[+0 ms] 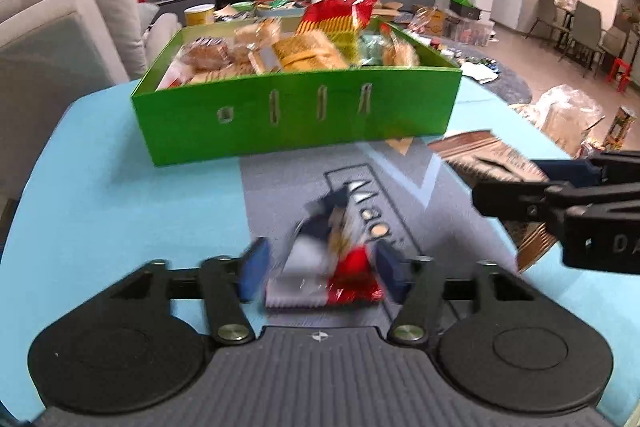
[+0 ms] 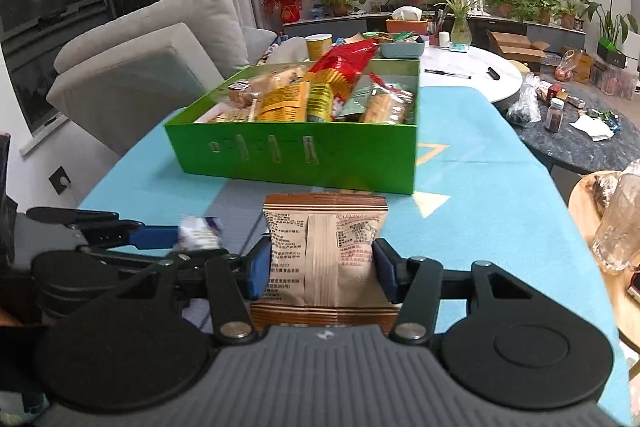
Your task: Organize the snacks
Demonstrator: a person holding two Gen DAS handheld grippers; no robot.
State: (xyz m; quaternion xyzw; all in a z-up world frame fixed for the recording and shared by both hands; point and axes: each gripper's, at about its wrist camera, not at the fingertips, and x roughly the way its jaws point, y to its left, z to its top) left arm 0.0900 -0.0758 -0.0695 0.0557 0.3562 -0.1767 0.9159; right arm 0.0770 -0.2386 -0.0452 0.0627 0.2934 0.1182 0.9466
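Note:
A green box [image 1: 296, 123] [image 2: 292, 163] packed with several snack packets stands on the blue table cloth [image 1: 120, 195] ahead of both grippers. A blurred white, red and blue snack packet [image 1: 328, 267] [image 2: 200, 233] lies between the blue pads of my left gripper [image 1: 322, 271] [image 2: 180, 243]. The right pad touches it and the left pad stands slightly off it, so that gripper is open. My right gripper [image 2: 322, 267] [image 1: 508, 183] is shut on a brown paper snack packet [image 2: 328, 251] [image 1: 480, 151], held flat above the cloth just short of the box.
A grey sofa [image 2: 160, 47] runs along the table's left side. Behind the box is a white round table [image 2: 480, 67] with a yellow cup and a teal tray. To the right sit a dark round table [image 2: 580, 143] with jars and a wooden tray [image 2: 600, 219] with clear bags.

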